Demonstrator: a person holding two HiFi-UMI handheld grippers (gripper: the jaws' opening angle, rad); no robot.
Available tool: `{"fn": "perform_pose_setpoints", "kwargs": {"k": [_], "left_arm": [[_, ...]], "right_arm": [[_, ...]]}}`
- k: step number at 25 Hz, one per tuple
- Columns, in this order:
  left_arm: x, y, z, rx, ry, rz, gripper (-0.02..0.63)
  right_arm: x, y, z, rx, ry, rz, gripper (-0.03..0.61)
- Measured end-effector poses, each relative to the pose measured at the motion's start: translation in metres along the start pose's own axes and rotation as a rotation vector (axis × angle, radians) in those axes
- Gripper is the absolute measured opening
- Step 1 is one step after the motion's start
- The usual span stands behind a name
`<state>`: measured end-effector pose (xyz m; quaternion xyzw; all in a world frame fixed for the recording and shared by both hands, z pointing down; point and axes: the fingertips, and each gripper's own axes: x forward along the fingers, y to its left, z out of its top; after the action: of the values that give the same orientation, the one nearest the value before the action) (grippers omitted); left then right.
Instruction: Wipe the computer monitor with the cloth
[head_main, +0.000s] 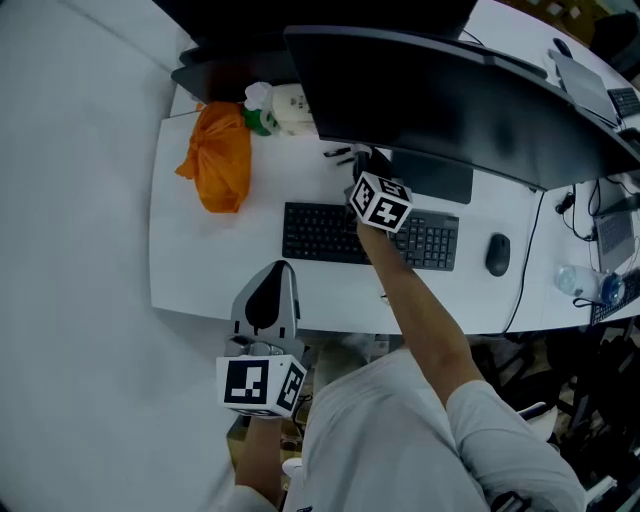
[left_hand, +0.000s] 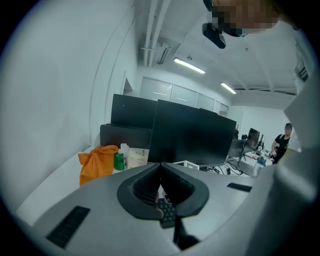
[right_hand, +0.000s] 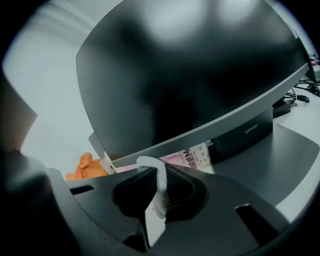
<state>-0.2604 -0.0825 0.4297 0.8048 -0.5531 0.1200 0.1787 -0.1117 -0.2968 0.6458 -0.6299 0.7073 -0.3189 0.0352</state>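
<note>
The black curved monitor (head_main: 450, 90) stands at the back of the white desk (head_main: 200, 270). My right gripper (head_main: 362, 162) reaches over the keyboard (head_main: 330, 232) to just under the screen's lower left edge. In the right gripper view the dark screen (right_hand: 190, 75) fills the frame, and the right gripper (right_hand: 155, 167) is shut on a thin white textured cloth (right_hand: 160, 187) whose end curls up towards the bezel. My left gripper (head_main: 283, 266) hangs at the desk's front edge, apart from the monitor. Its jaws are shut with nothing in them (left_hand: 160, 164).
An orange bag (head_main: 220, 155), a green bottle (head_main: 262, 121) and a white box (head_main: 292, 108) stand at the desk's left rear. A mouse (head_main: 497, 253) lies right of the keyboard. Cables and a water bottle (head_main: 585, 285) are at the far right. The monitor stand (right_hand: 245, 135) rises behind the cloth.
</note>
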Motion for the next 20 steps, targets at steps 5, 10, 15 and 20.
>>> {"fn": "perform_pose_setpoints", "kwargs": {"k": [5,10,15,20], "left_arm": [[0.005,-0.016,-0.001,0.014,0.012,-0.025,0.018],[0.016,-0.038,0.001,0.033,0.01,-0.064,0.019],[0.025,-0.058,0.002,0.051,0.027,-0.102,0.018],[0.041,-0.081,0.009,0.057,0.018,-0.147,0.018]], "right_arm": [[-0.012,-0.025,0.008,0.034,-0.013,-0.019,0.035],[-0.024,-0.052,0.018,0.068,-0.033,-0.022,0.035],[-0.04,-0.08,0.023,0.108,-0.037,-0.04,0.035],[-0.057,-0.11,0.034,0.2,-0.031,-0.02,0.035]]}}
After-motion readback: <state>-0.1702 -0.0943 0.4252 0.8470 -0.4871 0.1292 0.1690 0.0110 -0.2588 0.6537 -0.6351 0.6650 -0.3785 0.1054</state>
